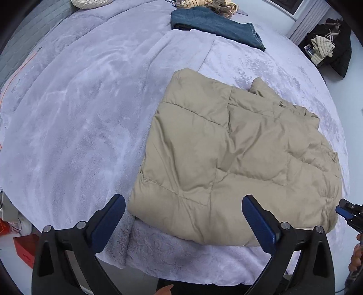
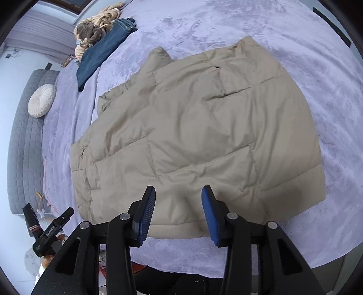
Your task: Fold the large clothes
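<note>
Lying folded flat, beige jacket (image 2: pixel 192 136) collar points away; both grippers released.

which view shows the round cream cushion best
The right wrist view: the round cream pleated cushion shows whole, leaning against the grey quilted headboard. The left wrist view catches only its lower edge, cut off by the frame's top.

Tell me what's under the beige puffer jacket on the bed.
The beige puffer jacket lies folded on the lavender fleece blanket, which shows all around it. Whatever is tucked inside the fold or directly beneath is covered.
</note>
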A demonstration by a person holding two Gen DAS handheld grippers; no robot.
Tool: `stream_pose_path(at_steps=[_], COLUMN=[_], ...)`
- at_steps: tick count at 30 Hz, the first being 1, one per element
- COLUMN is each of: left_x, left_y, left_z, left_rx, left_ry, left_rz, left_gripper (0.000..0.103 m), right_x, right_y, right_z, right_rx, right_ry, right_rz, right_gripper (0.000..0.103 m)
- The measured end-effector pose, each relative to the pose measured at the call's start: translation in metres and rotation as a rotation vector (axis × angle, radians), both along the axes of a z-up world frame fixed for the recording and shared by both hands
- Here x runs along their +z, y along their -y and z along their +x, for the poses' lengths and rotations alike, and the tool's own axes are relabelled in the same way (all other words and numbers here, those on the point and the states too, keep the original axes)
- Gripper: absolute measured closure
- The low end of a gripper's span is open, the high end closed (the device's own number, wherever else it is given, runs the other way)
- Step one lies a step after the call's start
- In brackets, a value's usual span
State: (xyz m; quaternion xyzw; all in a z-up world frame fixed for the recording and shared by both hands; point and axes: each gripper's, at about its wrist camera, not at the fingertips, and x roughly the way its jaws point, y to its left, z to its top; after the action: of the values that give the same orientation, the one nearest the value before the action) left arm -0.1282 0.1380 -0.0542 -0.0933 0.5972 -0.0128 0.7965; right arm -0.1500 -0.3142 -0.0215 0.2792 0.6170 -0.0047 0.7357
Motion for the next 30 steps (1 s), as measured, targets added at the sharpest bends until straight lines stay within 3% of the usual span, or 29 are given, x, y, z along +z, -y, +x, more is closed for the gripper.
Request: stream_pose_path(at_steps=[3, 7, 9, 10, 11, 12, 21, 30], left_x=[0.010, 0.021, 0.023, 0.023, 0.023, 0.024, 0.023, 0.010], left_y=[0.005, 0.019, 0.026, 0.030, 0.034, 0.038, 0.054, 0.043], left_z=[-0.004, -0.007, -0.007, -0.007, -0.008, -0.008, -0.012, 0.016], left_rx=[0.001, -0.015, -0.019, -0.020, -0.020, -0.019, -0.022, -0.097], left_ry=[-0.003, 0.002, -0.002, -0.005, -0.005, -0.005, -0.010, -0.025], left_rz=[-0.015, 0.002, 0.011, 0.013, 0.018, 0.023, 0.030, 0.018], left_gripper=[0.000, 0.000, 0.000, 0.000, 0.000, 0.000, 0.000, 0.000], right_x=[0.006, 0.015, 0.018, 0.019, 0.020, 0.021, 0.010, 0.008], right_y=[-0.010, -0.016, -0.018, -0.020, -0.021, -0.021, -0.025, -0.043], right_z=[0.006, 0.009, 0.011, 0.012, 0.013, 0.013, 0.013, 0.021], right_rx=[0.033, 0.071, 0.087, 0.099, 0.110, 0.120, 0.183, 0.161], right_ry=[0.002, 0.015, 0.026, 0.027, 0.027, 0.032, 0.015, 0.027], right_rz=[0.001, 0.006, 0.005, 0.004, 0.004, 0.007, 0.026, 0.005], right_gripper=[0.056, 0.041, 0.039, 0.033, 0.019, 0.017, 0.016, 0.016])
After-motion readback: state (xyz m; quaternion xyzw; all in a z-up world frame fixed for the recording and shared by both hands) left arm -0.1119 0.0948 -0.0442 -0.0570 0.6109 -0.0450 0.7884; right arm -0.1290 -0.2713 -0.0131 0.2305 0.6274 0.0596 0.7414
